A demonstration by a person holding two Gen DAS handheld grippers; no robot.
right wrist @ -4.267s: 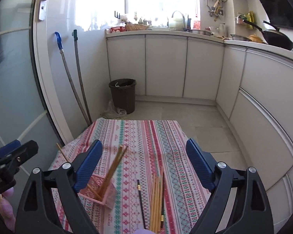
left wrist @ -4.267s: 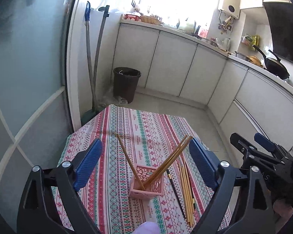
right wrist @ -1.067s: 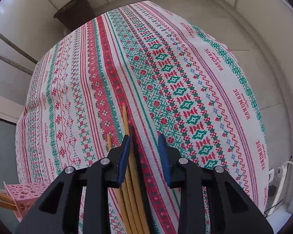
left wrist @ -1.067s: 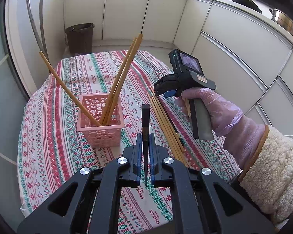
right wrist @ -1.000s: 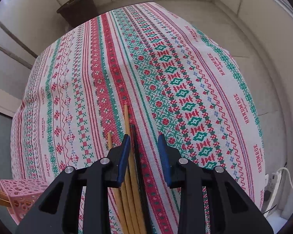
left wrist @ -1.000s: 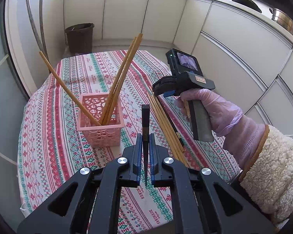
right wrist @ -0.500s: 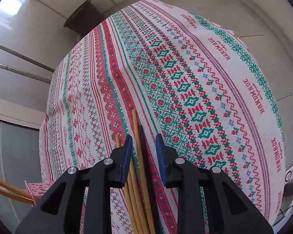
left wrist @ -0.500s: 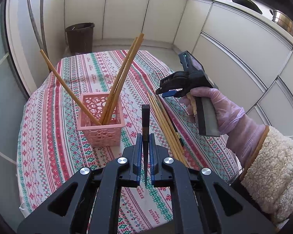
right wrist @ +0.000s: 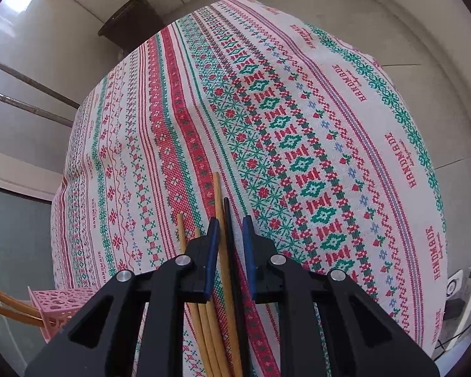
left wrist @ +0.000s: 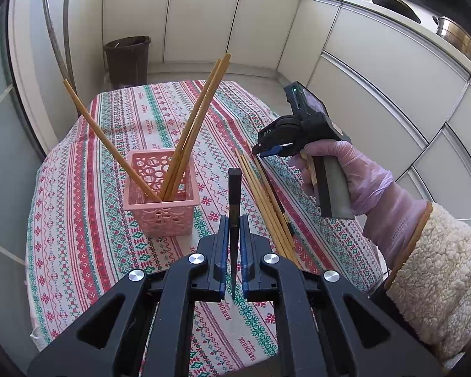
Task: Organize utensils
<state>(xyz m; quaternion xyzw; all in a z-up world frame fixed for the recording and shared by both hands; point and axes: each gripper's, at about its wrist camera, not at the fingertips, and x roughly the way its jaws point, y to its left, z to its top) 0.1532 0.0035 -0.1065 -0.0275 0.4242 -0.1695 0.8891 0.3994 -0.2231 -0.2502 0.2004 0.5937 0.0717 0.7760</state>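
On the tablecloth (left wrist: 78, 207), left claw (left wrist: 232, 245) clamps a dark chopstick (left wrist: 234, 201).

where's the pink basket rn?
Left wrist view: the pink basket stands on the tablecloth left of the left tongs, holding wooden chopsticks, with loose chopsticks lying to its right.

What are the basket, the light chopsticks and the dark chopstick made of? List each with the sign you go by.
Basket: looks like moulded plastic, matte pink, with a regular pattern of round cut-outs in its walls.
Light chopsticks: probably bamboo or wood, plain tan and unvarnished-looking, with squared ends.
Dark chopstick clamped in the left gripper: near-black and smooth; lacquered wood or plastic, the look leaves it open.
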